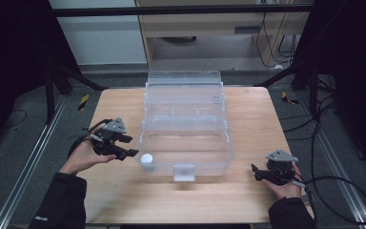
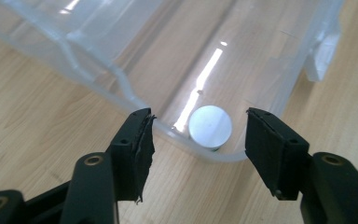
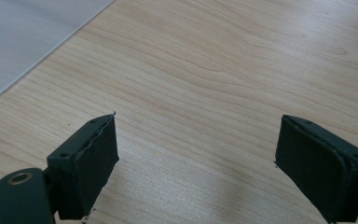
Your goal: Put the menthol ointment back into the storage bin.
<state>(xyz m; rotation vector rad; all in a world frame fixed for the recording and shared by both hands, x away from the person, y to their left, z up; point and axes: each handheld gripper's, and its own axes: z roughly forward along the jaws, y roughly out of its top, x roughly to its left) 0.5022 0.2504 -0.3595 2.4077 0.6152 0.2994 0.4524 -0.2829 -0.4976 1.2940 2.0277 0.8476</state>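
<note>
Black sleeves [image 1: 59, 200], black grippers with grey three-cornered top plates [image 1: 115, 126], brass-ringed screw holes, thick padded jaws, trailing black cables [image 1: 348, 191].

Clear plastic bin [image 1: 186, 114] and white round object [image 1: 147, 160] on wooden table [image 1: 124, 200].

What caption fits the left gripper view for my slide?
Open left gripper aimed at a white disc inside the corner of a clear bin on a wooden table.

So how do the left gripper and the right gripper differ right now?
The left gripper points at the clear bin's corner, framing a small white round object inside; the right gripper sits over bare table, apart from the bin. Both are open and hold nothing.
</note>
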